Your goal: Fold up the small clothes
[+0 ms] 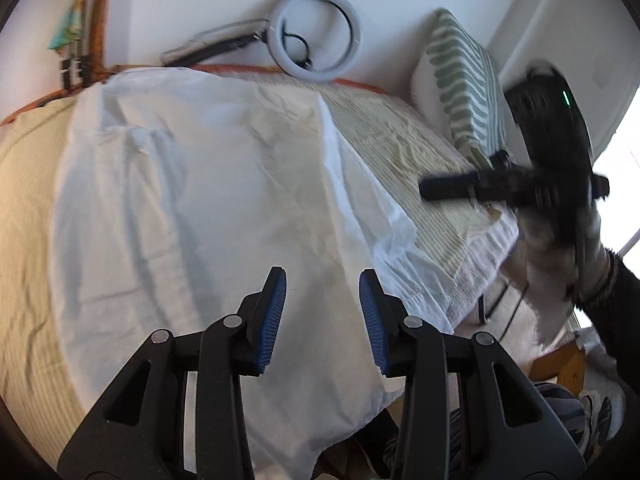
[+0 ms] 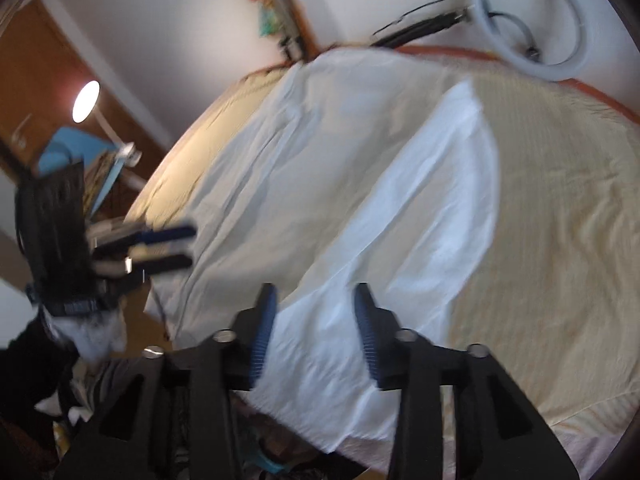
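Bed with a pale yellow-cream striped cover (image 1: 24, 216), filling most of both wrist views and bearing everything below. White thin-fabric garment (image 1: 192, 200), crumpled, spread flat across the middle of that cover; one long white panel of it (image 2: 436, 208) runs down toward your right-hand tool, and its near edge hangs over the bed's front side. Green-and-white striped cushion (image 1: 464, 80), standing tilted at the far right end of the bed against the white wall. White ring light (image 1: 316, 32) with a black cable inside its hoop, leaning on the wall behind the bed. Your left gripper (image 1: 322, 316): black frame, blue ribbed pads (image 1: 276, 316), jaws standing apart over the garment's near part with nothing pinched between them. Your right gripper (image 2: 314, 336): same build, jaws apart above the near end of the long panel, not pressing the cloth; seen blurred from the left wrist view, it is raised off the bed's right end in your gloved hand (image 1: 560, 252).
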Demonstrator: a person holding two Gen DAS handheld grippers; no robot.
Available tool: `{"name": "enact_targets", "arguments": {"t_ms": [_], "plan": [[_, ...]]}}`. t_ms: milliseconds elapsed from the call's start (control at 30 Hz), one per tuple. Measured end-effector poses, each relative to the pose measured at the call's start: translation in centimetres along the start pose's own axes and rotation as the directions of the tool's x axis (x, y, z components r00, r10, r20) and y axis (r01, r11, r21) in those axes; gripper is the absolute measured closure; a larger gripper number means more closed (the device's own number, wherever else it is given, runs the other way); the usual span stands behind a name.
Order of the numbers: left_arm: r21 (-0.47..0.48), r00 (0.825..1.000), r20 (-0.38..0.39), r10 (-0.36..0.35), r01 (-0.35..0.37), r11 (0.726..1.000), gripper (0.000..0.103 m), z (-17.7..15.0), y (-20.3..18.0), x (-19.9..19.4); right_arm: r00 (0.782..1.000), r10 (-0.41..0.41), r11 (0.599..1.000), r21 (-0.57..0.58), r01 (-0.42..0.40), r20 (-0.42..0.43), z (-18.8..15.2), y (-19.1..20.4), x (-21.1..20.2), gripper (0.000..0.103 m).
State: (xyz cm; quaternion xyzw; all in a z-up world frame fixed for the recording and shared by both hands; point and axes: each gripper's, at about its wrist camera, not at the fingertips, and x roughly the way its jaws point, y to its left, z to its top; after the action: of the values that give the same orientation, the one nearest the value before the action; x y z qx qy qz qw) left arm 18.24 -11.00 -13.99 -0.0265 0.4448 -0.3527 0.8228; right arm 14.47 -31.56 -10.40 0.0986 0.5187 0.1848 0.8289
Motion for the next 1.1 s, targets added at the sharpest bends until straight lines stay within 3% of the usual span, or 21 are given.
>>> {"name": "enact_targets", "arguments": {"t_ms": [167,433,467,500,600,700,1000,1100], "plan": [[0.058,0.988,-0.115,-0.103,0.110,0.992,0.064,1.4,-1.4,3.7,0.997,-0.042,0.994,0.107,0.035,0.062,6.0,-4.2,-0.4,0.060],[0.089,0.966,-0.205,-0.156,0.177,0.980,0.065,1.5,-2.4,7.5,0.991,-0.134,0.958,0.256,0.128,0.005,13.3,-9.0,5.3,0.060],[0.089,0.965,-0.207,-0.163,0.185,0.979,0.068,1.6,-2.3,7.7,0.989,-0.149,0.954,0.263,0.146,-0.008,13.7,-9.3,6.2,0.060],[0.089,0.963,-0.211,-0.170,0.192,0.977,0.081,1.5,-2.3,7.9,0.987,-0.162,0.950,0.267,0.161,-0.021,14.2,-9.4,7.1,0.060],[0.093,0.960,-0.218,-0.178,0.202,0.975,0.096,1.5,-2.1,8.7,0.979,-0.194,0.950,0.240,0.202,-0.055,15.5,-9.8,9.0,0.062],[0.102,0.958,-0.219,-0.184,0.210,0.972,0.100,1.4,-2.1,8.9,0.966,-0.240,0.944,0.208,0.255,-0.095,16.1,-9.4,10.8,0.100],[0.084,0.942,-0.194,-0.274,0.294,0.952,0.102,0.6,-2.4,6.4,0.957,-0.288,0.956,0.076,0.285,0.033,18.3,-4.2,9.0,0.102],[0.121,0.942,-0.218,-0.254,0.285,0.951,0.102,-0.1,-3.1,7.0,0.958,-0.285,0.958,-0.030,0.286,0.035,19.5,-1.2,10.6,0.102]]}}
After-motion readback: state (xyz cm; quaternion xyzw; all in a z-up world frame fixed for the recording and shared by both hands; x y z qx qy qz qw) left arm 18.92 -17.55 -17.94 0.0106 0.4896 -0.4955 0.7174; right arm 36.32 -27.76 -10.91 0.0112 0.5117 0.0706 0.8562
